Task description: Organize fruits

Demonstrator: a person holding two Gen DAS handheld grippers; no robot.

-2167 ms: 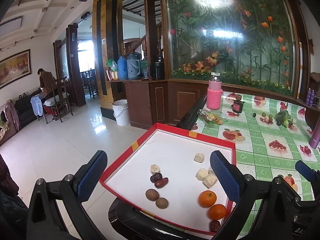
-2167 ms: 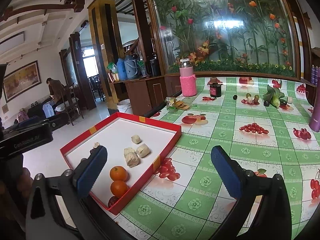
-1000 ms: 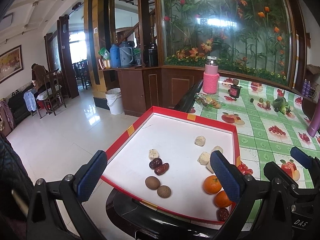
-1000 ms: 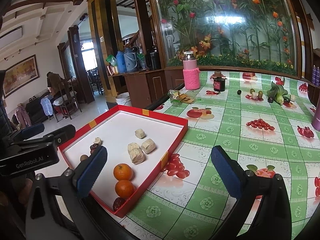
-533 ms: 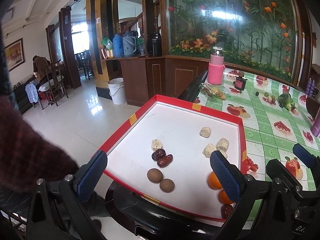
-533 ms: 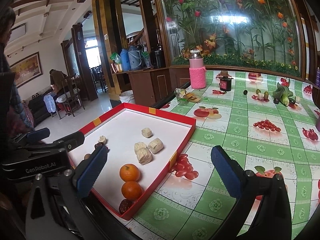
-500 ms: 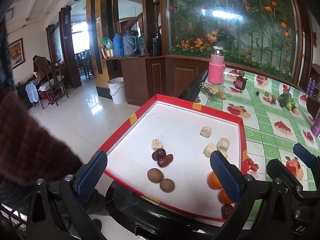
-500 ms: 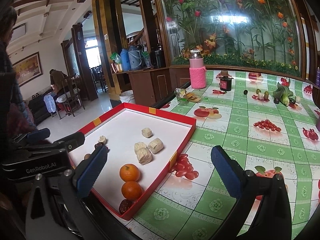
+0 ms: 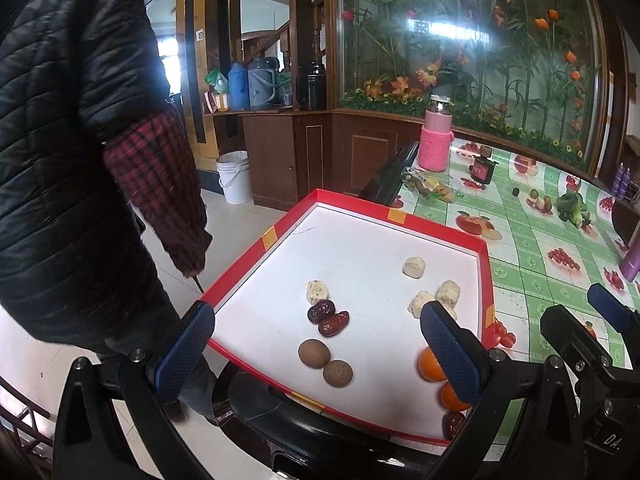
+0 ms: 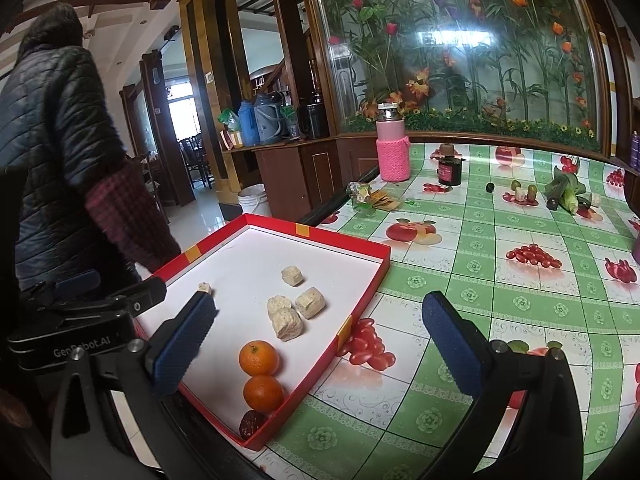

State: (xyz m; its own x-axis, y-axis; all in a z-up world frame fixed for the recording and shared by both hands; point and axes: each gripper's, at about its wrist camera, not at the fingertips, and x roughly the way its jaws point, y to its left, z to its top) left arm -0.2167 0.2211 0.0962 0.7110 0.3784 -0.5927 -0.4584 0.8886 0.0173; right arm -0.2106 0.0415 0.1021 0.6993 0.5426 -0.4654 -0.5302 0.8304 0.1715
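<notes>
Left tool (image 9: 316,344), right tool (image 10: 320,338): both wide, empty. Oranges (image 10: 259,358): we judge firm, smooth, roll-prone; grip across middle.

Inside the red-rimmed tray (image 10: 372,280), two oranges (image 10: 259,358) sit side by side near its near corner, a dark date (image 10: 250,422) just beyond them. Two brown round fruits (image 9: 314,353) and two red dates (image 9: 328,318) lie toward the tray's left side.

Your left gripper (image 9: 316,344) is held with its jaws spread wide, gripping nothing. Your right gripper (image 10: 320,338) is likewise spread wide and unloaded.
</notes>
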